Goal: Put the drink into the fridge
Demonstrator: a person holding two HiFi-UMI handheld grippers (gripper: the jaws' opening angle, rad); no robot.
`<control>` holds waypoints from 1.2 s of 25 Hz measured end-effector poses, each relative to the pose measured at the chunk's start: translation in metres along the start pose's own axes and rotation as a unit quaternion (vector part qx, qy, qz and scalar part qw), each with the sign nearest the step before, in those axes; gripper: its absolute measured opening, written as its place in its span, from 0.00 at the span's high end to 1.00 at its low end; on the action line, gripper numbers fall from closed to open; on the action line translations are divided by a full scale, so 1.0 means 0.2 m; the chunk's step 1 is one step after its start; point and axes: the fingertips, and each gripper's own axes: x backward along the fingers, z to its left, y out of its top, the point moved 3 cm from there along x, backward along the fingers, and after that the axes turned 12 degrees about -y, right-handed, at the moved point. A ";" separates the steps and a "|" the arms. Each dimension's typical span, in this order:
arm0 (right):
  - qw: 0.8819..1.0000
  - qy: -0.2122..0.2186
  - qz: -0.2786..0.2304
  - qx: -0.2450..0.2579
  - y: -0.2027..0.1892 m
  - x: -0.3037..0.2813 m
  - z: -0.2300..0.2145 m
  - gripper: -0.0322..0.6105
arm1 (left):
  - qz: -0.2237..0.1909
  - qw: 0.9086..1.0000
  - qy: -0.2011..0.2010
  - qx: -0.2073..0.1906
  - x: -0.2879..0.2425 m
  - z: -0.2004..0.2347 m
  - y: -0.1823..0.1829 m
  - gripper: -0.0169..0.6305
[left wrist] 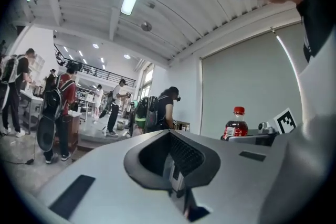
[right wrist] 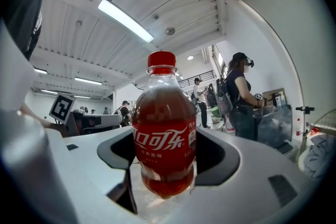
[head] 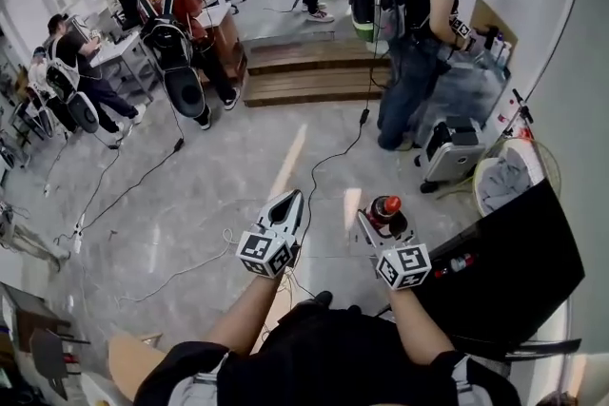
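A small cola bottle (right wrist: 164,134) with a red cap and red label stands upright between the jaws of my right gripper (right wrist: 167,178), which is shut on its lower body. In the head view the bottle (head: 385,207) shows from above in the right gripper (head: 383,225), held over the grey floor. My left gripper (head: 288,204) hangs to its left, jaws together and holding nothing. From the left gripper (left wrist: 176,168) view the bottle (left wrist: 237,126) shows to the right. A black box-like cabinet (head: 514,271), perhaps the fridge, stands just right of the right gripper.
Cables (head: 143,181) trail over the floor ahead. A person (head: 419,33) stands at a cluttered table at the back right, beside a silver case (head: 455,152) and a fan (head: 519,171). Wooden steps (head: 314,71) lie ahead. Several people with backpacks (head: 171,24) are at the left.
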 end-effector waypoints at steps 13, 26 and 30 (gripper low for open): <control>0.976 -0.217 -0.026 -0.002 0.08 0.37 -0.46 0.47 | 0.048 0.969 -0.242 0.027 -0.70 -0.41 -0.13 0.95; 0.906 -0.421 -0.042 -0.006 0.01 1.09 -0.78 0.47 | 0.070 0.889 -0.449 0.052 -1.08 -1.23 -0.34 0.95; 0.879 -0.474 -0.047 -0.007 -0.02 1.34 -0.84 0.47 | 0.082 0.861 -0.498 0.061 -1.10 -1.50 -0.43 0.95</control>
